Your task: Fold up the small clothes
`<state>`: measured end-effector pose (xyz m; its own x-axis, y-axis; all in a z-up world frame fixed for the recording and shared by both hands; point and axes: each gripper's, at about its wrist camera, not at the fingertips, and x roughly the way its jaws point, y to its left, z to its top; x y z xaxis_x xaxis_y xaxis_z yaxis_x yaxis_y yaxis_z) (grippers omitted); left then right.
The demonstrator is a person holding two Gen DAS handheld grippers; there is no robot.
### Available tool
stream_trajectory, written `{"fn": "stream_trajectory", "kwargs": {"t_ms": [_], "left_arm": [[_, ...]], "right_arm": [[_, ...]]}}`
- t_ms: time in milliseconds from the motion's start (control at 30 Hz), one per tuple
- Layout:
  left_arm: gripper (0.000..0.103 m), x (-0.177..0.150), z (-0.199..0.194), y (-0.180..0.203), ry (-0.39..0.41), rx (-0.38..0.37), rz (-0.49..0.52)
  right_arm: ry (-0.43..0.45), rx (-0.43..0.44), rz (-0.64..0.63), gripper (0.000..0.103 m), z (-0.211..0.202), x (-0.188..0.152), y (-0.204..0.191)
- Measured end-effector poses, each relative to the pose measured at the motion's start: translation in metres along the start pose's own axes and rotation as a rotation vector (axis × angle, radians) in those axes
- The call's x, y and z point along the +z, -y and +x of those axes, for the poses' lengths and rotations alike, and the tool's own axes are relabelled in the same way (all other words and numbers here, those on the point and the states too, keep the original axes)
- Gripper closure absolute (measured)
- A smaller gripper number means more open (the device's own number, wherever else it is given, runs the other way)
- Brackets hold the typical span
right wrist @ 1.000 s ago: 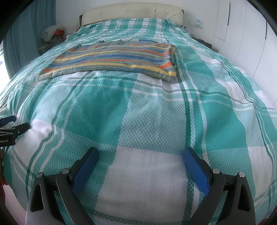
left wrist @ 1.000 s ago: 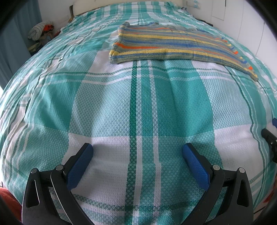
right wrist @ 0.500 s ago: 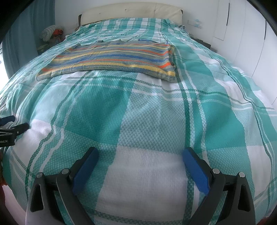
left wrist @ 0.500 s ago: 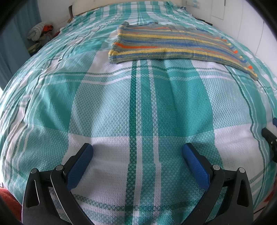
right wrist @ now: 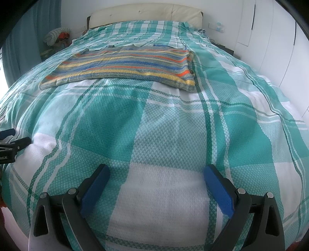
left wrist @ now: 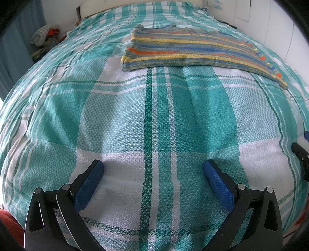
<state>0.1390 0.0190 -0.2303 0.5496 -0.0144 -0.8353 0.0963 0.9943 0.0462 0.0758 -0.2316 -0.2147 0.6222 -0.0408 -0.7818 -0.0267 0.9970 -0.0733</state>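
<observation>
Both tongs have come a little closer to the garment since a second ago: the striped knitted garment with yellow, blue, orange and grey bands (left wrist: 195, 52) now looks slightly larger and lower in each wrist view, and nothing else has changed place.

The left gripper (left wrist: 153, 170) has its blue-padded fingers (left wrist: 89, 184) wide apart and holds nothing. The right gripper (right wrist: 156, 172) is the same, its fingers spread and empty. Both hover low over the bed, near its foot end.

The garment lies flat, well ahead of both tongs. From the left gripper it is ahead and a bit to the right; from the right gripper it is ahead and to the left (right wrist: 123, 66). Its near hem faces the tongs. It looks spread out or perhaps folded once; I cannot tell which.

I judge that the step in hand is the approach, before any grasp. The next move probably calls for each gripper to reach one near corner of the hem and pinch only the knit, not the cover under it.

Under the tongs is a bed cover of woven cloth with a green and white check (left wrist: 119, 119), soft and slightly wrinkled. Far ahead is a cream padded headboard (right wrist: 146, 13). To the right are white cupboard doors (right wrist: 278, 44), and far to the left a dark blue curtain (right wrist: 29, 34) and a small pile of things.
</observation>
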Motion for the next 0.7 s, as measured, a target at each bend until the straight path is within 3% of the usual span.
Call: {"fn": "stream_trajectory", "kwargs": {"t_ms": [700], "left_arm": [[0.001,-0.0004,0.0002,0.0006,0.001,0.001,-0.002]], "right_arm": [[0.002,0.002,-0.004,0.005,0.0003,-0.0003,0.0000]]}}
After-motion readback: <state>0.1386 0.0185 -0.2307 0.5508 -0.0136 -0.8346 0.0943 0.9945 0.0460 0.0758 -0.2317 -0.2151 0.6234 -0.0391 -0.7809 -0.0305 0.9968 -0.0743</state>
